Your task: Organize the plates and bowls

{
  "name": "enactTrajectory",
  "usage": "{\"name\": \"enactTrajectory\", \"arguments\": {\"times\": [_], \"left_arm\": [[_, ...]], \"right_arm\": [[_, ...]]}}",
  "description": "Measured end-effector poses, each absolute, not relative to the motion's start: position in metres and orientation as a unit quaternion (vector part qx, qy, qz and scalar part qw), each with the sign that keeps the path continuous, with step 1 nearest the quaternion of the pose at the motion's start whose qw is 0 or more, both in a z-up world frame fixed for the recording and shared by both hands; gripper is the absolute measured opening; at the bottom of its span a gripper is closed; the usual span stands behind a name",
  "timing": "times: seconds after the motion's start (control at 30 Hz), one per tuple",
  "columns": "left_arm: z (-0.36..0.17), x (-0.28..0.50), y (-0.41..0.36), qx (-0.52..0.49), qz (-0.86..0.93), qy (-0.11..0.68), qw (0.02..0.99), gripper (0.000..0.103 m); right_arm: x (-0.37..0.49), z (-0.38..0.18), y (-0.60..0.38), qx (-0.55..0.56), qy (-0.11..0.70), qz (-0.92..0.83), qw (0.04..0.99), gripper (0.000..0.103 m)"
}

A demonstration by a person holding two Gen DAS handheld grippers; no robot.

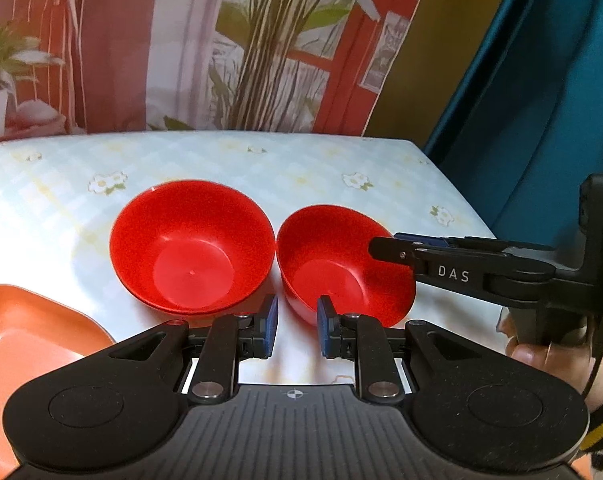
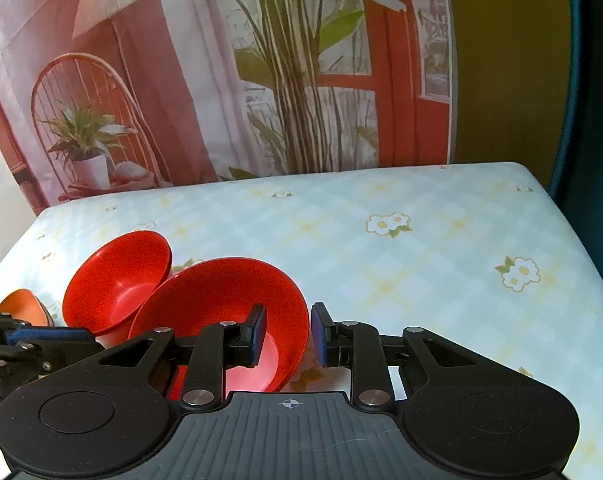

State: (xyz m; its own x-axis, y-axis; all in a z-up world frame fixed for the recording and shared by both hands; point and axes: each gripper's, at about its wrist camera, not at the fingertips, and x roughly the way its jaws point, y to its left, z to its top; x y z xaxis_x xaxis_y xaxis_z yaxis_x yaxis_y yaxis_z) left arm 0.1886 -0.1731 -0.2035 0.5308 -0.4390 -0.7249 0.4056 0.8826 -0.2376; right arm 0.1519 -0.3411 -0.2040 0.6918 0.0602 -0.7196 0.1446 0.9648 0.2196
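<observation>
Downward-tilted, right gripper (image 2: pixel 288 334) fingers pinching tilted red bowl (image 2: pixel 221 304) rim; left gripper (image 1: pixel 297 330) fingers narrowed, empty.

Home dining spot, floral tablecloth (image 2: pixel 381 240), printed room backdrop (image 2: pixel 221 80)

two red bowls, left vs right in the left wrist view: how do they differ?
Left bowl sits flat on the table; right bowl is tilted. Left bowl is free; right bowl's rim is pinched between the right gripper's fingers. Both are plain red, round and empty.
</observation>
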Motion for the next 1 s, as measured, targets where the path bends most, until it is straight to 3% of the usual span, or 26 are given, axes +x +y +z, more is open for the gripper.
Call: {"name": "enactTrajectory", "arguments": {"times": [1.0], "left_arm": [[-0.218,0.203,-0.196,-0.005,-0.266,0.428,0.863,0.027]], "right_arm": [[0.127,-0.211,-0.351,0.202,0.367,-0.033,0.907,0.02]]}}
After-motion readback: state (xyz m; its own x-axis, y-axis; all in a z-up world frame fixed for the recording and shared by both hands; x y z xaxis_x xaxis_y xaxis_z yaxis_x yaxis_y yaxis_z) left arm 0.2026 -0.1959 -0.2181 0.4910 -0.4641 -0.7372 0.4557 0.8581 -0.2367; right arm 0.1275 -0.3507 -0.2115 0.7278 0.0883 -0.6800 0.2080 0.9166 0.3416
